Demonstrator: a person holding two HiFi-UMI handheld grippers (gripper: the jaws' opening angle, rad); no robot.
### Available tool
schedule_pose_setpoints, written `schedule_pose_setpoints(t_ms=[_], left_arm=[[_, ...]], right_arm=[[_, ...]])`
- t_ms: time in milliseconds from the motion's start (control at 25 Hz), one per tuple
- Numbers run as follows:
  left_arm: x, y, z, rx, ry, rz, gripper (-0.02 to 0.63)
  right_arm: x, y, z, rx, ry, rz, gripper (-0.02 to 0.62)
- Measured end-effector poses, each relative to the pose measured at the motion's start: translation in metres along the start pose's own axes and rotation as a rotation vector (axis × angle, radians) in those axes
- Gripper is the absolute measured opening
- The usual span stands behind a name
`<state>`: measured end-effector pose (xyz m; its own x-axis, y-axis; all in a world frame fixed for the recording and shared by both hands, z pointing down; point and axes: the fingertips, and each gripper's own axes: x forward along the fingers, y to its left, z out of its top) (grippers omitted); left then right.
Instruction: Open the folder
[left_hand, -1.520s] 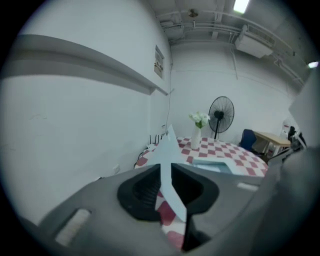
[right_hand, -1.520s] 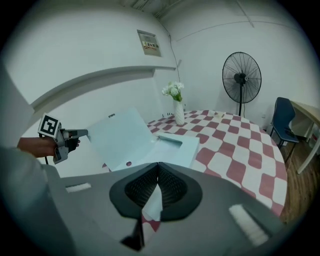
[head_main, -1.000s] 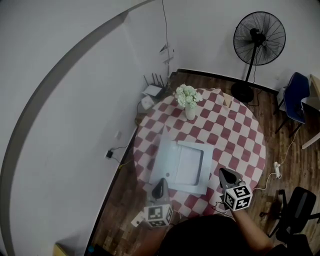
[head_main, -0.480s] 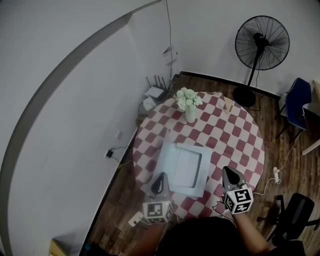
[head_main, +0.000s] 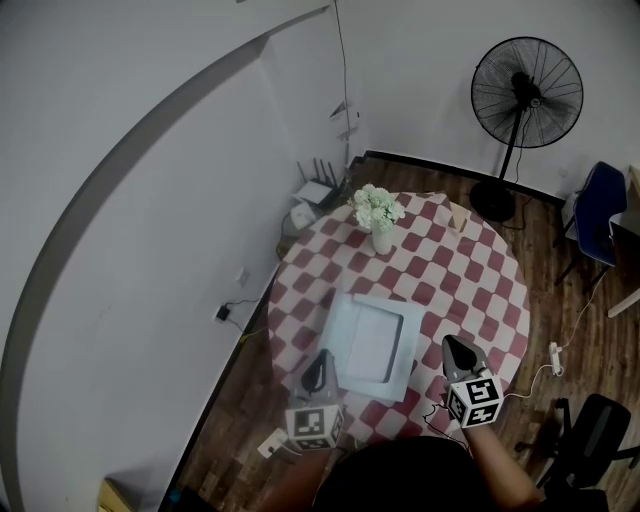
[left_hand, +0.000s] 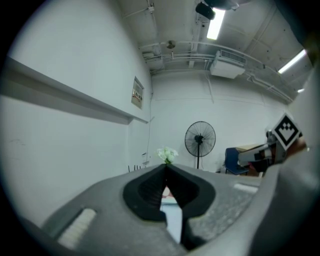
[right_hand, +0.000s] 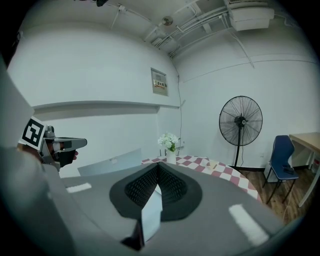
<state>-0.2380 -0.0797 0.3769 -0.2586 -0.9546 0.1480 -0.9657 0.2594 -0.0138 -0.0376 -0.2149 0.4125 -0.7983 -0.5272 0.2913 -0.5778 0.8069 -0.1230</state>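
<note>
Both grippers are clenched on nothing: the left gripper and the right gripper each show their dark ribbed pads pressed together in their own views, left gripper and right gripper, with only the table visible past the tips.

Compared with a second ago, little changes. You see the two grippers stay at the lower edge of the head view, one on each side of the pale blue, flat rectangular plastic folder, and their jaws stay closed. The folder keeps its place on the round table under the red-and-white chequered cloth, in the lower centre of the frame, below the white vase of pale flowers. Only the framing drifts slightly, so the table sits a little lower in the picture.

The left gripper's tip lies near the folder's lower left corner and the right gripper sits apart at its lower right; neither appears to touch it. In the right gripper view the folder shows as a pale sheet at middle left; you cannot tell whether its flap is lifted.

For the task, this reads as a pause before the approach: opening is probably not yet begun, and you would need to part a pair of jaws first.
</note>
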Motion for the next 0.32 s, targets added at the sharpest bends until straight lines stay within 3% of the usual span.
schedule_pose_setpoints(t_ms=[320], left_arm=[[-0.0041, 0.0033, 0.0069, 0.011, -0.006, 0.022, 0.003]], right_arm=[[-0.0047, 0.0035, 0.001, -0.026, 0.002, 0.018, 0.002]])
